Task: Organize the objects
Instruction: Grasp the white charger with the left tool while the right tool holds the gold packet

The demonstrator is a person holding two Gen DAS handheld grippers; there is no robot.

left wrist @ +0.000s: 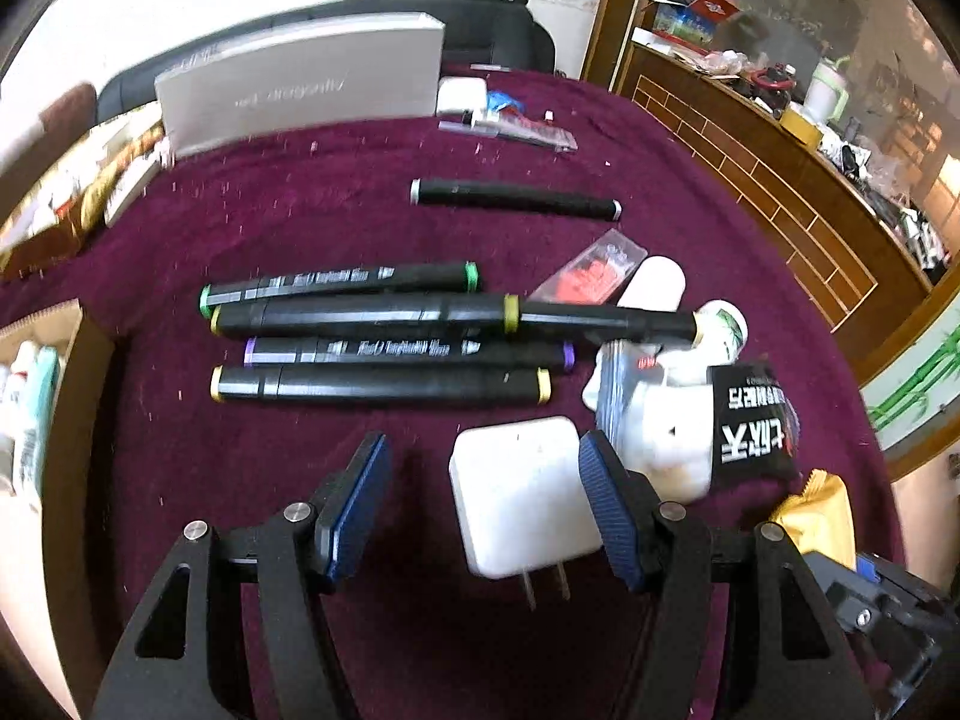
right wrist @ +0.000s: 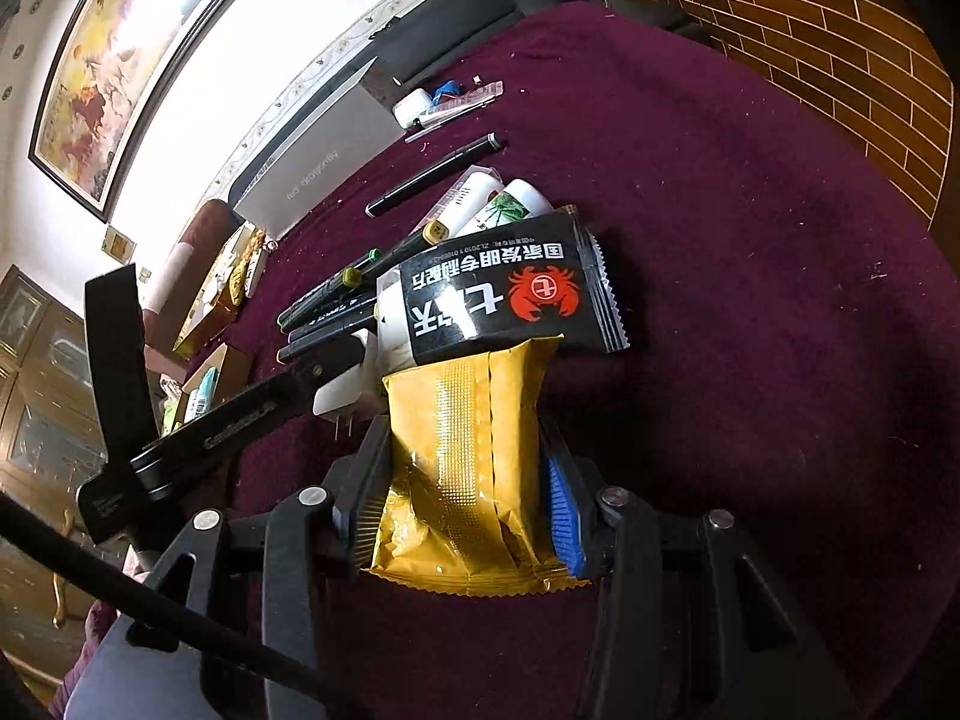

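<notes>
My left gripper (left wrist: 486,501) is open just above the purple cloth; a white charger plug (left wrist: 522,495) lies between its fingers, against the right pad. Several black markers (left wrist: 372,330) lie side by side ahead of it, one more marker (left wrist: 516,199) farther back. My right gripper (right wrist: 465,480) is shut on a gold snack packet (right wrist: 468,456), whose edge also shows in the left wrist view (left wrist: 819,516). A black packet with a red crab logo (right wrist: 510,300) lies just ahead of it over white tubes (right wrist: 480,198).
A grey box (left wrist: 300,84) stands at the table's back, with a white case (left wrist: 461,95) and small items beside it. A cardboard box with tubes (left wrist: 36,396) sits at the left edge. A wooden brick-pattern counter (left wrist: 780,180) runs along the right.
</notes>
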